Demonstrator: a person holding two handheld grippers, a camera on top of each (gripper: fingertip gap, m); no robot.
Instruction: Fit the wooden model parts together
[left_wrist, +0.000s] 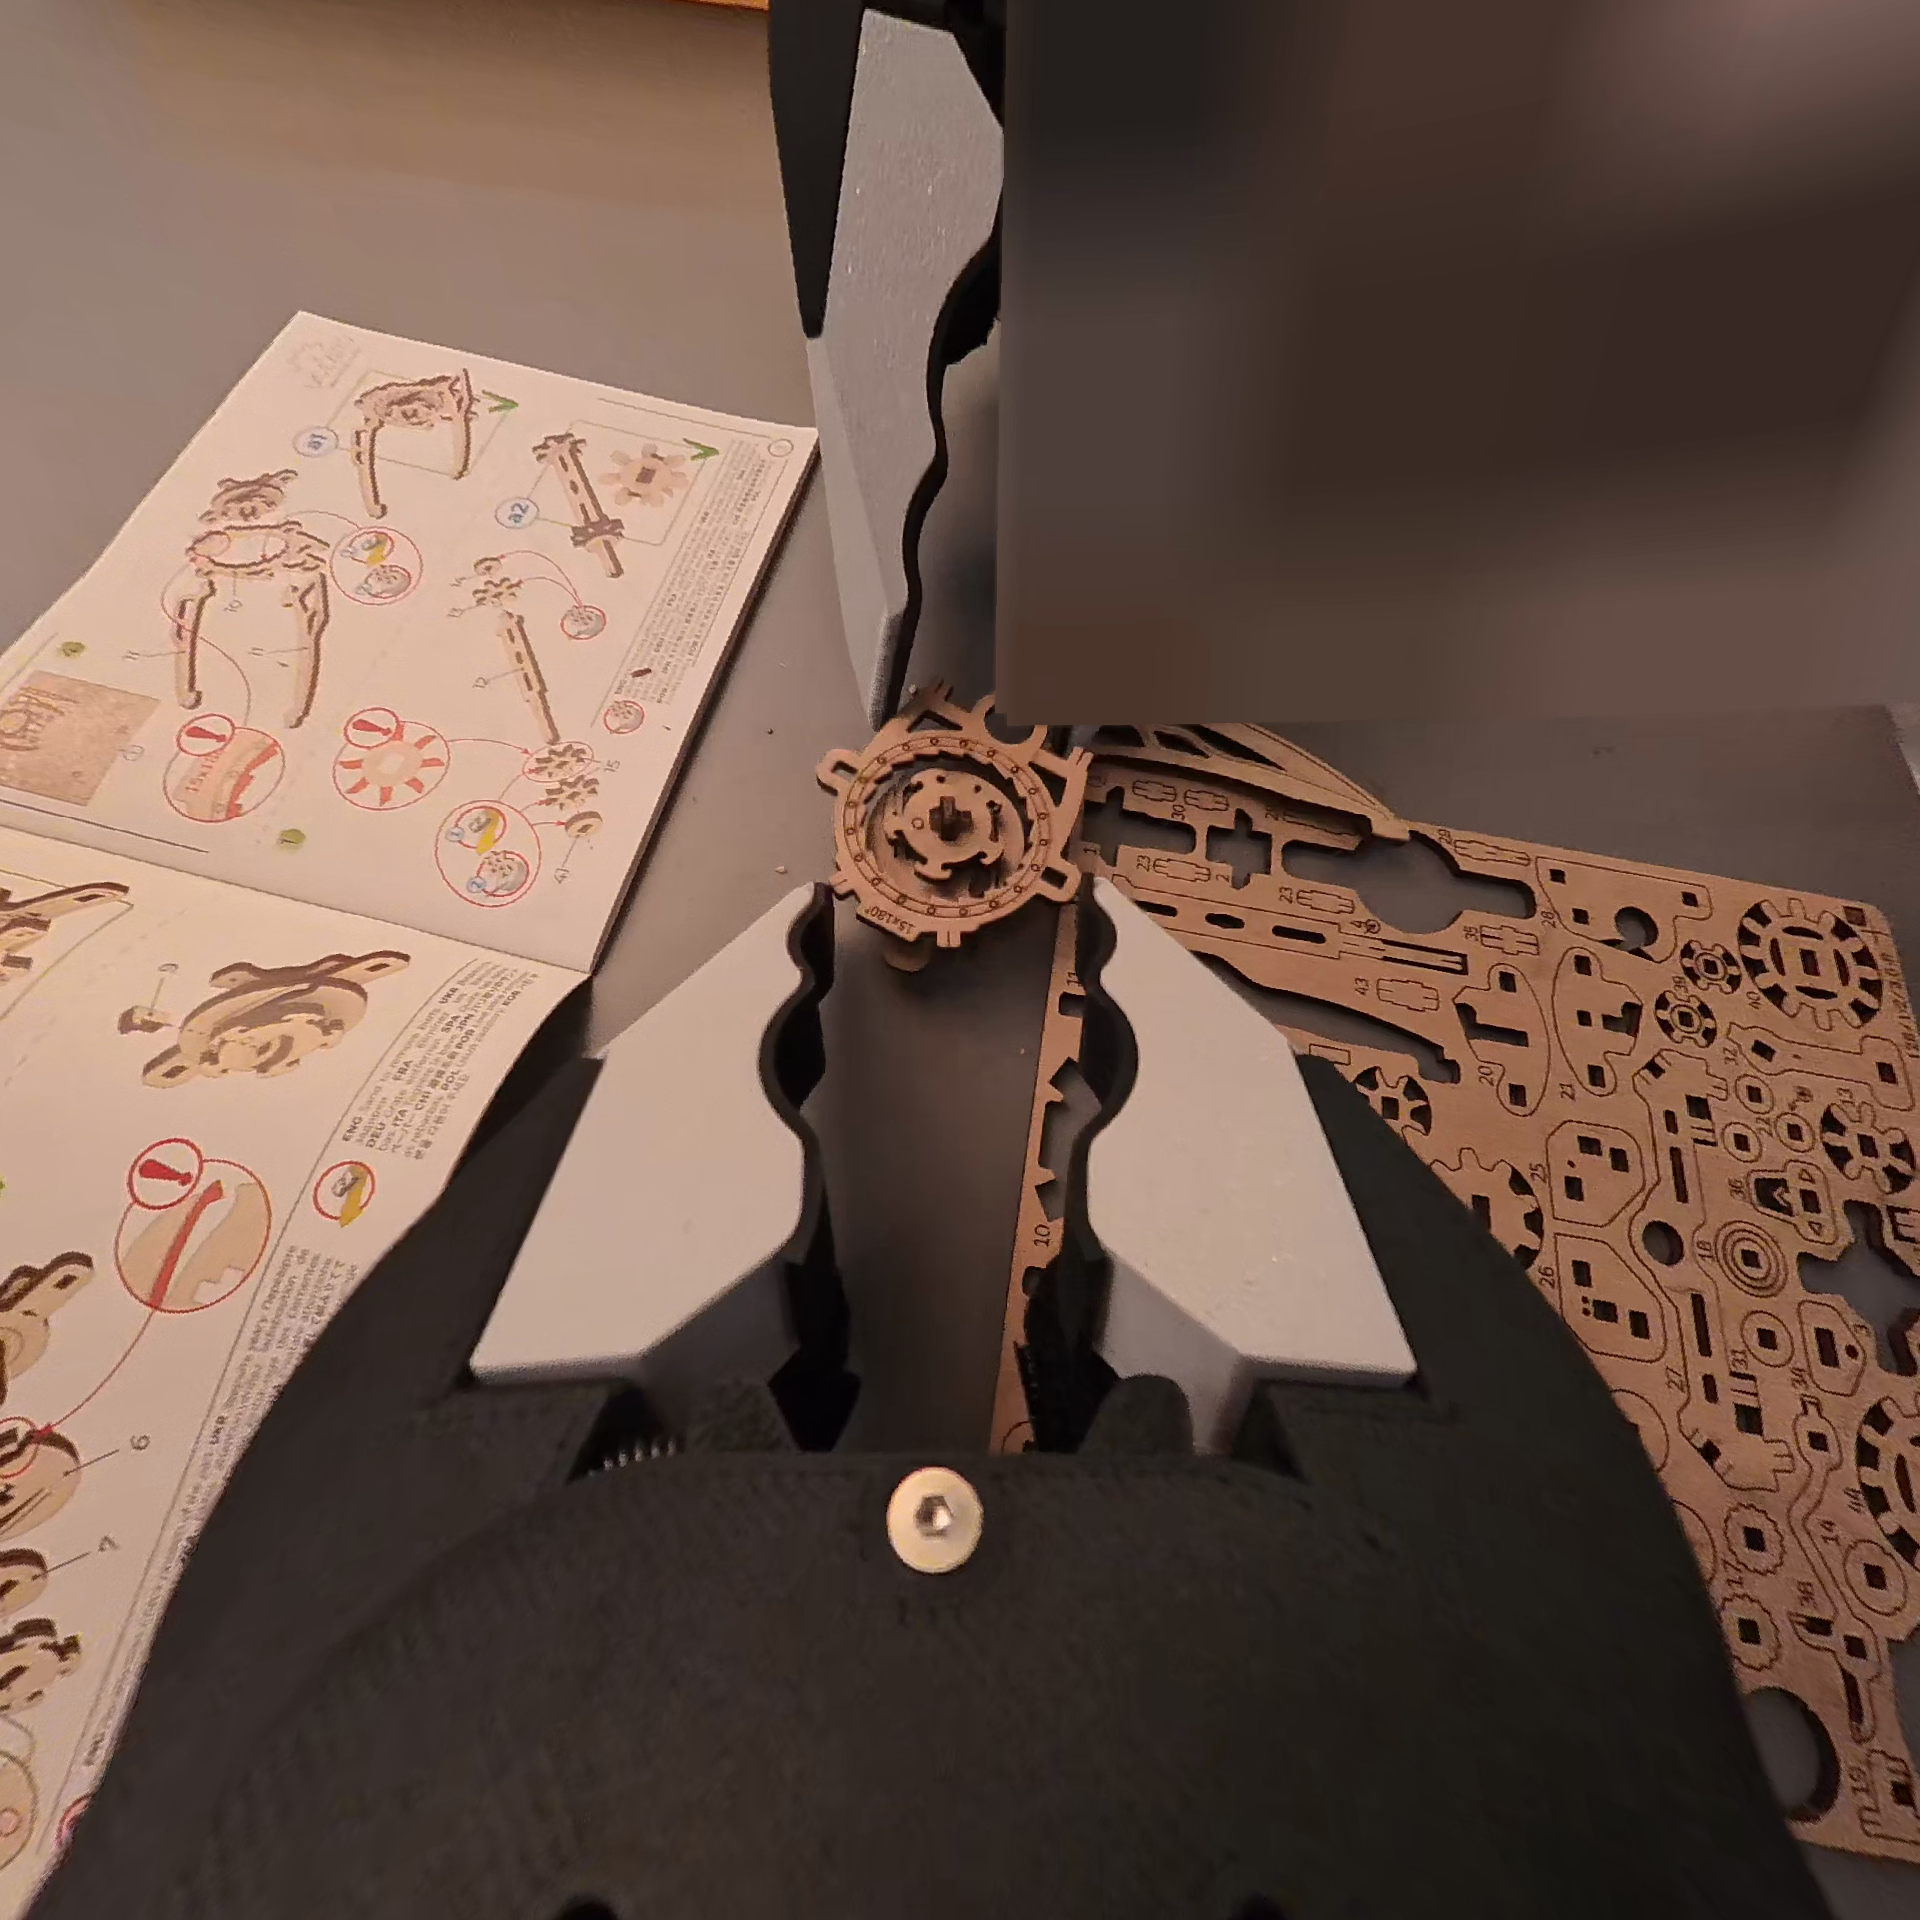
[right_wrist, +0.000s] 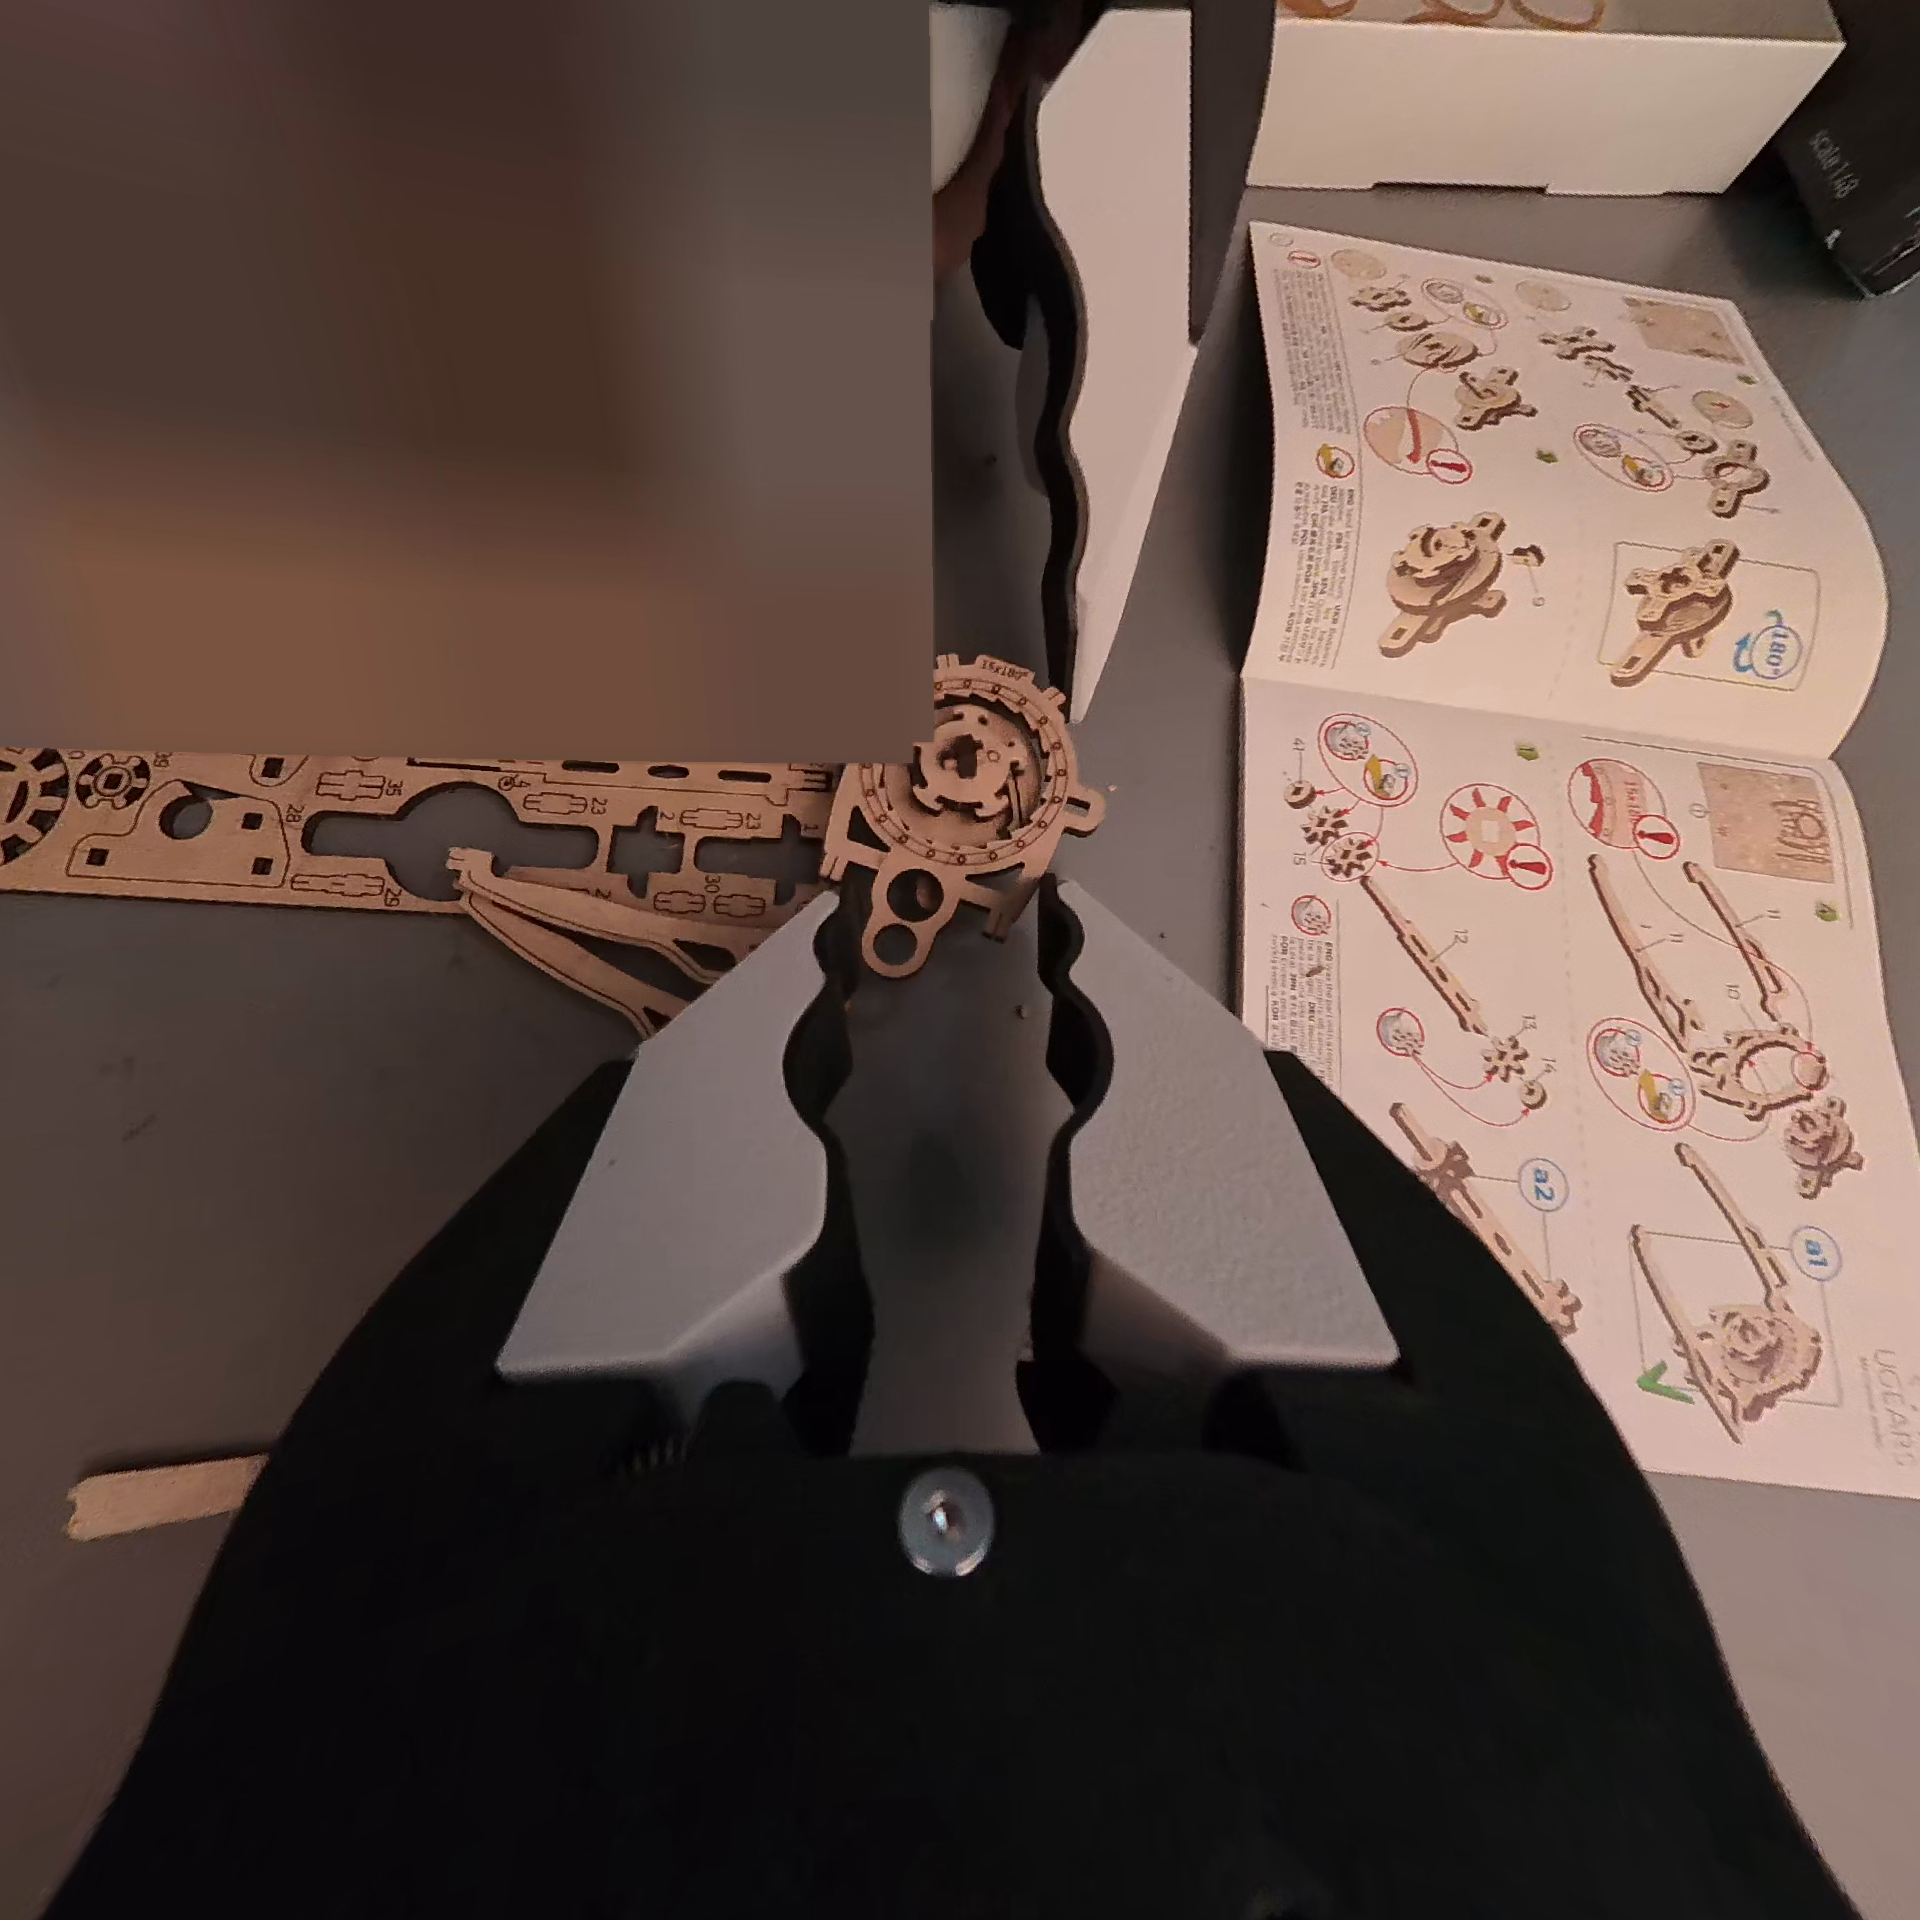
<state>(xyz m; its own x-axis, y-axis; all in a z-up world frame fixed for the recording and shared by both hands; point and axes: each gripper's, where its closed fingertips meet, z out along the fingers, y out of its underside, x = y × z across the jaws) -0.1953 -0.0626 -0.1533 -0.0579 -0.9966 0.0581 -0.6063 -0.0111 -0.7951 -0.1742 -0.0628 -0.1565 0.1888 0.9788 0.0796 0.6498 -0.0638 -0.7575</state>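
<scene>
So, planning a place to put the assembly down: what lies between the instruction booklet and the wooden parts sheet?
In the left wrist view, only the round wooden assembly and bare grey table separate booklet from sheet.

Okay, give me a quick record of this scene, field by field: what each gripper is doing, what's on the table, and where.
surface: grey table
assembly: round wooden gear assembly, held between both grippers, above the table
left gripper: fingertips on either side of the assembly
right gripper: fingertips at the assembly's other end
parts sheet: flat on the table, many cut-outs empty
booklet: open, flat
box: white, open, behind the booklet
scrap: wooden strip, lying apart
</scene>
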